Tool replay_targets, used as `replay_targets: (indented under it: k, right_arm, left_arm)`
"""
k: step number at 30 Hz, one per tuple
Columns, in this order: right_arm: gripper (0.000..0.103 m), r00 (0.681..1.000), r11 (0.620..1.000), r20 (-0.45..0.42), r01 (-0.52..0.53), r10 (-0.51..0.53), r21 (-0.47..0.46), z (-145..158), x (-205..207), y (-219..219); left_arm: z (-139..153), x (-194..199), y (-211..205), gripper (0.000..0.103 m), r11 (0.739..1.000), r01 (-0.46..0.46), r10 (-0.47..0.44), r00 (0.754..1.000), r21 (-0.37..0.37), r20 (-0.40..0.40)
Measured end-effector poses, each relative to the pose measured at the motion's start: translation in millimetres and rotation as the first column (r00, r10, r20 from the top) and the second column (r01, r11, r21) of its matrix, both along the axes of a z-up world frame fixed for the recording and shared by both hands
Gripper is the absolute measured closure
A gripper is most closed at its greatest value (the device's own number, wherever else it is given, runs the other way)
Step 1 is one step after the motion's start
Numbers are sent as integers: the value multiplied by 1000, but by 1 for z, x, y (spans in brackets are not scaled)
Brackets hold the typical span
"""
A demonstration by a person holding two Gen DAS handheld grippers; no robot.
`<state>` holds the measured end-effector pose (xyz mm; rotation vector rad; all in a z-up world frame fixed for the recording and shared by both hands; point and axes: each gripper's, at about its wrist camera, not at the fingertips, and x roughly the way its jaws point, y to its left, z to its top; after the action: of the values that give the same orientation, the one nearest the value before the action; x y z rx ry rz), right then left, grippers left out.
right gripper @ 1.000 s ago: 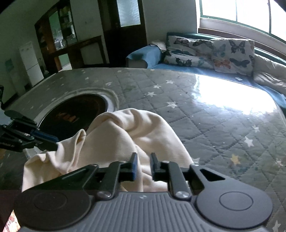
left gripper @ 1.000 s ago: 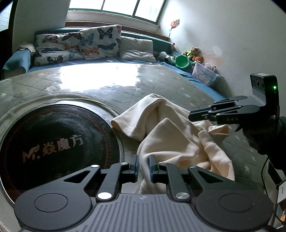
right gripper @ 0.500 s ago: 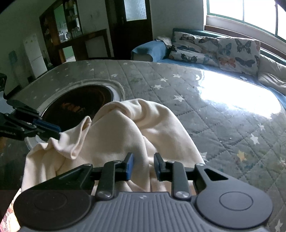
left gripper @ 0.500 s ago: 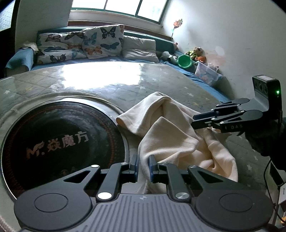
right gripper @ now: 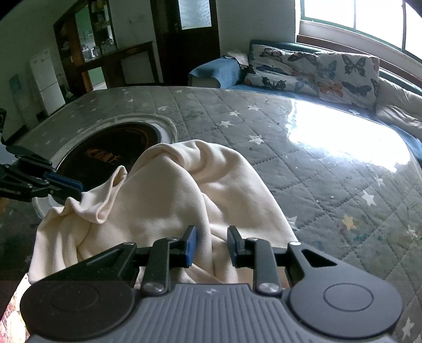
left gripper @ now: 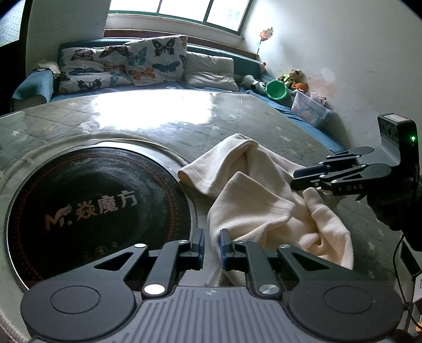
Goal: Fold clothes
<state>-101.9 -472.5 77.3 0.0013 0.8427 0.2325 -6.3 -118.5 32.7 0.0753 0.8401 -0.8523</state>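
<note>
Sunlit window (left gripper: 184, 8) above cushioned sofa (left gripper: 147, 66)

The cream garment's (right gripper: 163, 200) near edge is hidden beneath the right tongs' (right gripper: 209, 245) body.

Daylight only, entering through the window (left gripper: 174, 10) behind the sofa. Strong specular glare on the table's glossy cover (left gripper: 147, 110), blown out to white in both views. Room interior toward the doorway (right gripper: 184, 39) dim by comparison. Soft shadows in the folds of the cream cloth (right gripper: 168, 200). Heavy fisheye bending with dark vignetted corners. Focus sharp throughout, no motion blur.
</note>
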Motion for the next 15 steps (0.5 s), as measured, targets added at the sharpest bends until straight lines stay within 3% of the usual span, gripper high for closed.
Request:
replay_targets:
  k: [15]
  right_arm:
    - [78,1000,1000,-12,1,-1,-15,-1,-7,-1]
  left_arm:
    - [-3,2,11,90,999,-38,38,999,15,-4]
